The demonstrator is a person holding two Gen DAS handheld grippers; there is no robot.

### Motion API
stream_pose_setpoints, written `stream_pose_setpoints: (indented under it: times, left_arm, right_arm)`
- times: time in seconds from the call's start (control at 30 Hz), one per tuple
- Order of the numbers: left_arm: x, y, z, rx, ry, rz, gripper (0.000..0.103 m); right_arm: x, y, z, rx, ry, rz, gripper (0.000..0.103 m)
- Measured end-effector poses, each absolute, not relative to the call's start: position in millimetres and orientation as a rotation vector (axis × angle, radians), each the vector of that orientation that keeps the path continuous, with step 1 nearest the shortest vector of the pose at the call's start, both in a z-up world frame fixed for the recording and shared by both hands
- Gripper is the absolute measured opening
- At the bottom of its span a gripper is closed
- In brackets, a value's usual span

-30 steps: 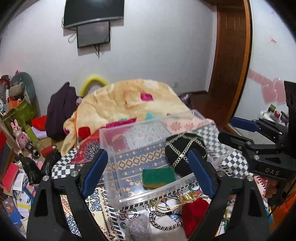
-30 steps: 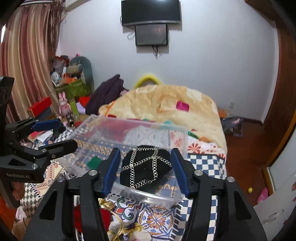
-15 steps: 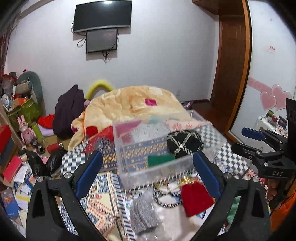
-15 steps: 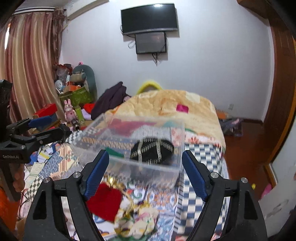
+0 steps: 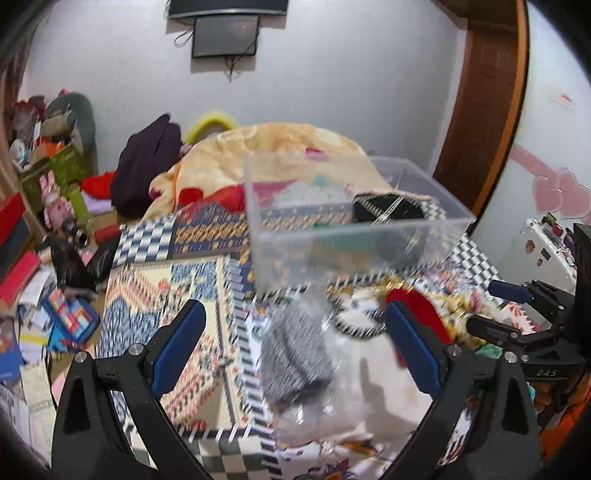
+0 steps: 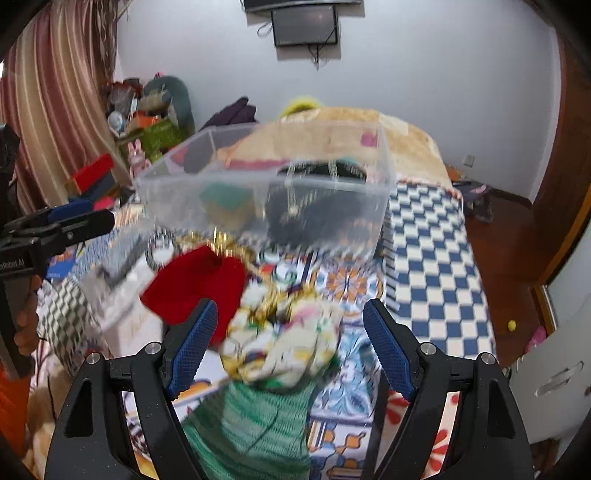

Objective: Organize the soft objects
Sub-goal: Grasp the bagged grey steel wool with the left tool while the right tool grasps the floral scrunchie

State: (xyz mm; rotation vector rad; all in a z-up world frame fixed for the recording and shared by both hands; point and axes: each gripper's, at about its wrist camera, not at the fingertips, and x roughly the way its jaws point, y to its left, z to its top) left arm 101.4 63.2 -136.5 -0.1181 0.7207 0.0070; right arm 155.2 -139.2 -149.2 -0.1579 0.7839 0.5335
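Both tools backed off; right tool (image 5: 517, 310) reads "DAS".

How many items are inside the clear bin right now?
2 visible: black chain-trimmed pouch on the bin's right side, green sponge on its left. Motion blur could hide more.

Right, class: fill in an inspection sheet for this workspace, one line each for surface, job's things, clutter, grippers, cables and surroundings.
Surface: bed with patterned quilt.
Job's things: clear plastic bin holds a black chain-trimmed item and a green item; outside it lie a red pouch, a grey knit piece in plastic, a floral bundle and green knit.
Clutter: boxes, toys and papers beside the bed.
Grippers: left gripper and right gripper open, holding nothing.
Cables: dangling below the wall screen.
Surroundings: curtain, wooden door frame.
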Motion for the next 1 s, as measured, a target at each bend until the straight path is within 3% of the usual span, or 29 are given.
stream_pose_setpoints:
  times: [0.1, 0.2, 0.4, 0.47, 0.57, 0.73, 1.0]
  left_arm:
    - [97.5, 70.7, -149.7, -0.144, 0.749, 0.029, 0.099]
    - [94.2, 77.1, -161.1, -0.168, 0.773, 0.034, 0.092]
    - [95.7, 74.1, -176.2, -0.173, 0.817, 0.024, 0.072]
    - [96.5, 71.9, -178.7, -0.176, 0.825, 0.008, 0.062]
    - [96.0, 67.6, -178.5, -0.167, 0.82, -0.006, 0.052]
    - [93.4, 68.1, -174.4, -0.168, 0.81, -0.008, 0.038]
    - [82.1, 69.5, -150.6, -0.17, 0.744, -0.01, 0.035]
  right_arm:
    - [153.5, -140.9, -153.0, -0.161, 0.796, 0.542, 0.076]
    - [151.6, -141.6, -154.1, -0.154, 0.81, 0.556, 0.06]
    - [147.9, -147.0, -153.4, -0.141, 0.798, 0.552, 0.04]
    - [147.9, -148.9, -149.4, -0.127, 0.794, 0.558, 0.028]
    - [149.0, -152.8, -144.6, -0.116, 0.776, 0.545, 0.021]
    - [149.0, -159.6, -133.6, -0.092, 0.745, 0.534, 0.019]
    - [141.4, -172.7, -105.1, -0.062, 0.653, 0.509, 0.019]
